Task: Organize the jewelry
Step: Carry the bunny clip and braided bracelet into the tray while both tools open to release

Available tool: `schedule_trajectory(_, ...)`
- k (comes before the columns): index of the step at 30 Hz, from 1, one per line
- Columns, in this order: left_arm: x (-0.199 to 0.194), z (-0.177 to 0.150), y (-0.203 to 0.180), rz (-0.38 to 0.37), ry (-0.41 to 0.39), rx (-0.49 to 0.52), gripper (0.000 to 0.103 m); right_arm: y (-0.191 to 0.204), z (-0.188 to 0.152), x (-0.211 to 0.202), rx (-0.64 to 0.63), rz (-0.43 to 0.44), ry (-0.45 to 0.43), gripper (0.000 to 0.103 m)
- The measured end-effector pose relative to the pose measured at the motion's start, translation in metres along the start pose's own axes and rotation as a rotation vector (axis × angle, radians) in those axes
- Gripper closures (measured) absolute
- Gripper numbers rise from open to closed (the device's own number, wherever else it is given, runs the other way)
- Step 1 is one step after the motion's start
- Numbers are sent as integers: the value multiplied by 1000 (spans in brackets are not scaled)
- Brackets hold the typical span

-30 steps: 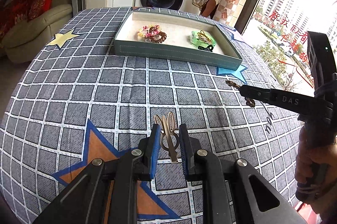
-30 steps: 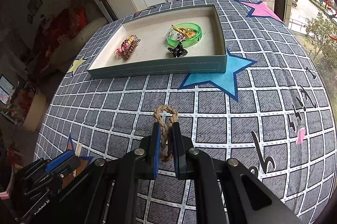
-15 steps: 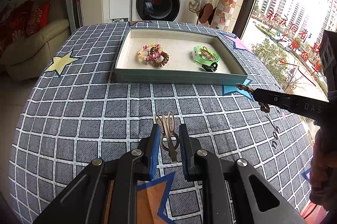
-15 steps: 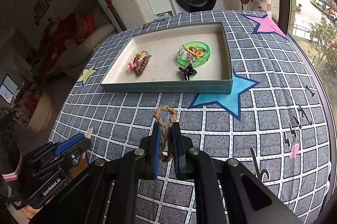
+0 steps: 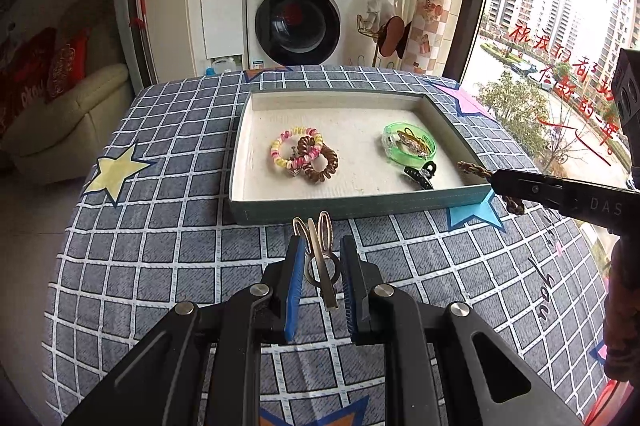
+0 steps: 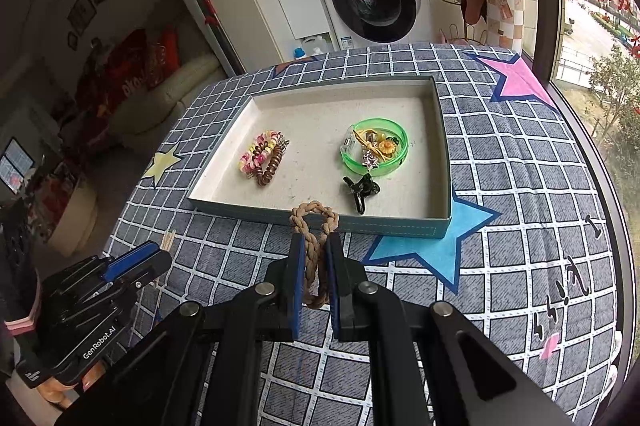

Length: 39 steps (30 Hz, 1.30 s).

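Observation:
My left gripper (image 5: 320, 250) is shut on a gold metal hair clip (image 5: 319, 258), held above the cloth just short of the teal tray's front wall (image 5: 360, 208). My right gripper (image 6: 313, 250) is shut on a braided brown hair tie (image 6: 314, 226), its loop at the tray's front wall (image 6: 320, 222). In the left wrist view the right gripper (image 5: 496, 182) sits at the tray's front right corner. The tray holds spiral hair ties (image 5: 304, 154), a green bangle (image 5: 409, 144) with small pieces inside, and a black claw clip (image 5: 419, 173).
The checked cloth with star prints (image 5: 160, 246) covers the table. A washing machine (image 5: 298, 18) stands behind it, a sofa (image 5: 60, 114) to the left, a window (image 5: 560, 26) to the right. The left gripper shows at the lower left of the right wrist view (image 6: 132, 262).
Both grippers have risen and moved forward toward the tray, each still holding its item. The tray now looks closer and more seen from above.

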State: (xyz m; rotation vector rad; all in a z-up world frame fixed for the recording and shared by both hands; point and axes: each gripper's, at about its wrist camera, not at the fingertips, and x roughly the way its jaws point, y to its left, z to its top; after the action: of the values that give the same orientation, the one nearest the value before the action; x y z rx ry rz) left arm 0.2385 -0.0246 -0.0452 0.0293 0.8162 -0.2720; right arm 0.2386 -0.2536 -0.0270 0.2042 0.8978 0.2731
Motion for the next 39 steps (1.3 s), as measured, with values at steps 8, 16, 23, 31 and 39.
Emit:
schedule_trajectory(8, 29, 34, 7, 24, -24, 9, 72, 0, 28, 23, -15, -19, -1, 92)
schedule_trajectory(16, 71, 63, 11, 43, -25, -21, 72, -12, 55, 50, -7, -65, -11, 92)
schedule_trajectory(23, 96, 81, -3, 46, -37, 0, 72, -36, 73, 72, 43, -94, -18, 92)
schedule_trajectory(31, 126, 94, -28, 36, -21, 37, 72, -51, 83, 97, 59, -129, -4, 92)
schedule_trajectory(39, 144, 86, -41, 56, 13, 79, 72, -59, 80, 112, 67, -146, 5, 92)
